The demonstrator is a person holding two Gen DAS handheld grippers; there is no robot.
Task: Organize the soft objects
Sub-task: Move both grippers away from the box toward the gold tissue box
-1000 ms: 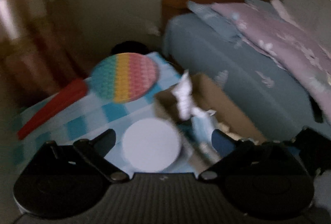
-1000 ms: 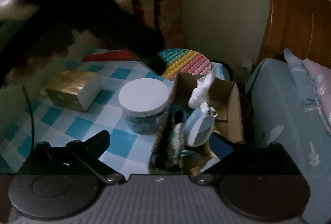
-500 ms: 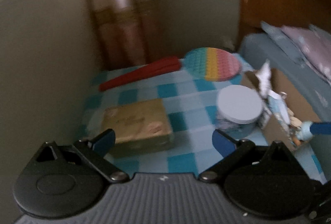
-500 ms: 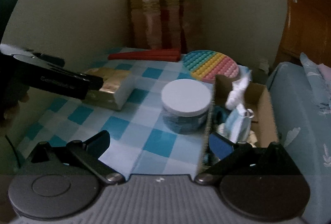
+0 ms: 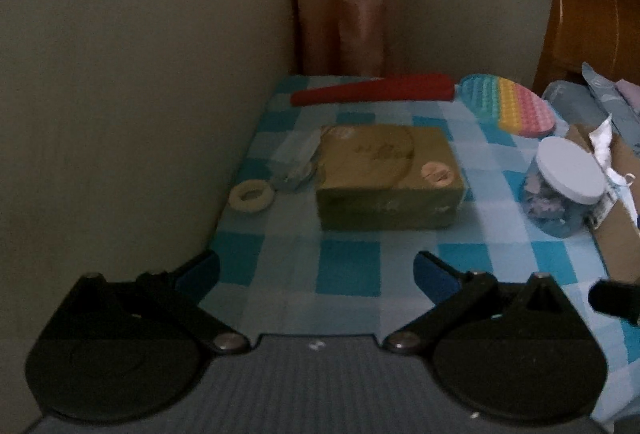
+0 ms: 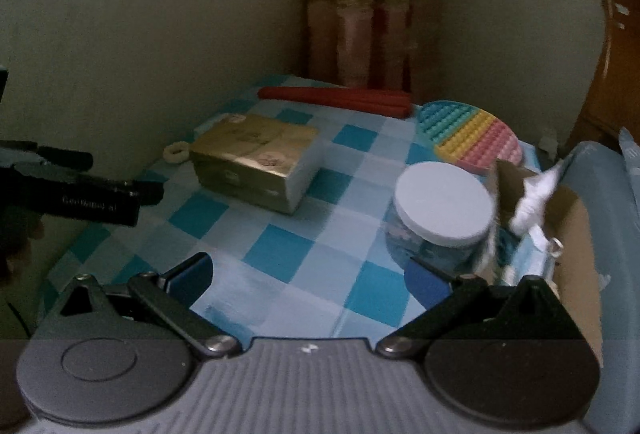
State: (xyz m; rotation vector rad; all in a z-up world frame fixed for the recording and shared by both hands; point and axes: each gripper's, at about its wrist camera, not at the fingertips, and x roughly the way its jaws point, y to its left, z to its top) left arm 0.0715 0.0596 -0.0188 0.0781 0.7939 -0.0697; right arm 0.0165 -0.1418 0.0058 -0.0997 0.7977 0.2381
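Observation:
My left gripper point(image 5: 316, 270) is open and empty, above the near part of the blue checked table point(image 5: 348, 266). A cream scrunchie point(image 5: 252, 196) and a pale blue face mask point(image 5: 298, 161) lie left of a gold box point(image 5: 390, 179). My right gripper point(image 6: 308, 276) is open and empty, near the table's front. The cardboard box point(image 6: 572, 230) at the right edge holds soft things, with a white cloth point(image 6: 534, 197) sticking out. The scrunchie point(image 6: 178, 152) shows behind the gold box point(image 6: 256, 161) in the right wrist view. The left gripper's body shows there at far left.
A jar with a white lid point(image 5: 568, 185) stands beside the cardboard box point(image 5: 616, 201). A rainbow pop mat point(image 5: 508, 105) and a red folded fan point(image 5: 372, 93) lie at the back. A wall runs along the left; a bed point(image 6: 612, 193) stands at the right.
My left gripper has swung left, away from the cardboard box, and now faces the gold box and scrunchie. My right gripper has pulled back and turned left too.

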